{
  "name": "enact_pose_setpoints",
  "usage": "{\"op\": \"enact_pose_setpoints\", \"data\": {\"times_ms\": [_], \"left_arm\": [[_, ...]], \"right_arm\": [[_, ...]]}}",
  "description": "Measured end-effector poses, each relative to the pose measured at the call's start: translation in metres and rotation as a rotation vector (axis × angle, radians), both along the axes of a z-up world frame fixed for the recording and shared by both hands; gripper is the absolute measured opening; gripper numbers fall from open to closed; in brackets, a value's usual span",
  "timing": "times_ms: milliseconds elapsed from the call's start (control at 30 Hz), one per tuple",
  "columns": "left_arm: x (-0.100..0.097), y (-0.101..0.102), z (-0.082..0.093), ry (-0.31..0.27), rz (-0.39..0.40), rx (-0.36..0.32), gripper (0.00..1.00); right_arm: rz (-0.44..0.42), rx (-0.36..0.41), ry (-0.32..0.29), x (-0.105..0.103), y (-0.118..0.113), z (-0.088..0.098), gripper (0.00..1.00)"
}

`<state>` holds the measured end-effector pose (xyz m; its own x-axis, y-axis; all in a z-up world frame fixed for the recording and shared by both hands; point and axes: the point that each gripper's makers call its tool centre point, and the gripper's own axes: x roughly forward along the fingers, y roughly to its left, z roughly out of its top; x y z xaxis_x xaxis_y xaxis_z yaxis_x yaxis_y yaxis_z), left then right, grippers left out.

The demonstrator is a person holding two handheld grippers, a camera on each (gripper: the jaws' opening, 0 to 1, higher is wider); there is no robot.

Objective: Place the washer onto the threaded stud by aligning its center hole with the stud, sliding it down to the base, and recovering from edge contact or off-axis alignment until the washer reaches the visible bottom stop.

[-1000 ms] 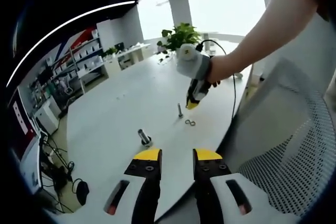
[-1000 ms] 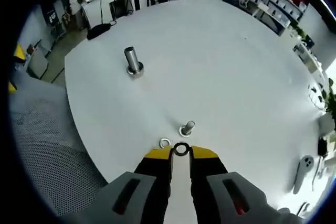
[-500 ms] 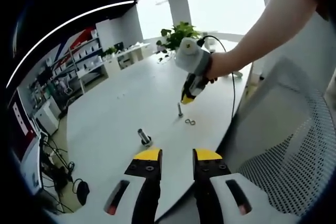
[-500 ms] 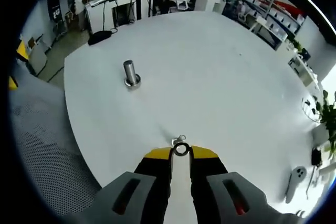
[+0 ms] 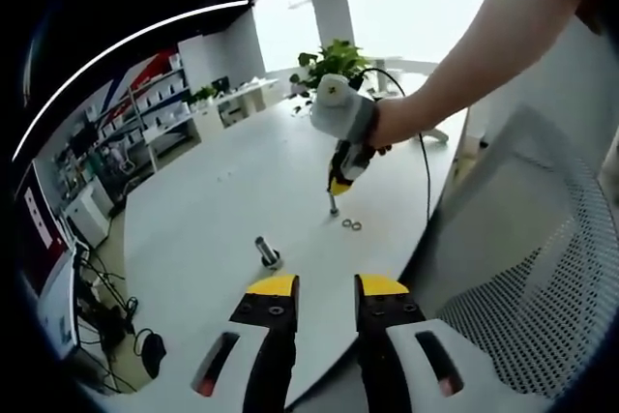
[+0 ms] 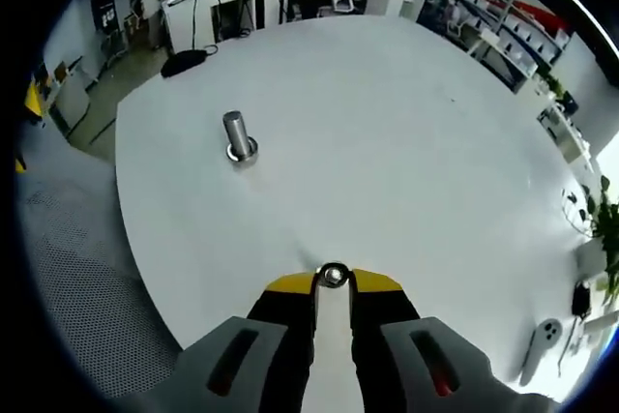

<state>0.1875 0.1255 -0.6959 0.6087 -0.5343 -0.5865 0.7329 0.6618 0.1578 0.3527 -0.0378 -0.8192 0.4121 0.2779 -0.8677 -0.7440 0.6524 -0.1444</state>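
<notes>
**Washer poised over the stud**

At the right tool's (image 6: pixel 333 282) tips, the washer (image 6: pixel 333 276) sits pinched by its rim, hole lined up over the threaded stud (image 5: pixel 333 202) (which is largely hidden beneath it). It looks thin, stiff, light, probably slippery, so an edge hold suits. Two spare washers (image 5: pixel 350 225) lie beside the stud; a second stud (image 6: pixel 236 135) stands well apart on the counter (image 6: pixel 406 123). The left tool (image 5: pixel 324 287) hangs spread, holding nothing.

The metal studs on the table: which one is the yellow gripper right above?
The thin stud, beside the loose washers; the right gripper hangs over it. The thick stud stands alone.
</notes>
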Motion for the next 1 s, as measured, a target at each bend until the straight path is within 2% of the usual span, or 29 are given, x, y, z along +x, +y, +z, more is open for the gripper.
{"op": "enact_pose_setpoints", "data": {"times_ms": [300,467,800,867,1000], "left_arm": [[0.001,0.002,-0.001,0.002,0.011,0.0,0.2],[0.0,0.001,-0.005,0.026,0.007,0.007,0.2],[0.001,0.003,-0.004,0.021,0.017,0.004,0.2],[0.002,0.004,-0.004,0.02,0.025,0.004,0.2],[0.003,0.005,-0.004,0.019,0.027,0.006,0.2]], "right_arm": [[0.011,-0.033,0.029,0.004,-0.002,-0.012,0.14],[0.013,-0.05,0.054,0.002,-0.001,-0.027,0.14],[0.047,-0.095,0.081,-0.002,0.001,-0.05,0.14],[0.041,-0.089,0.064,0.002,0.002,-0.049,0.14],[0.017,-0.066,0.08,0.005,0.006,-0.048,0.14]]}}
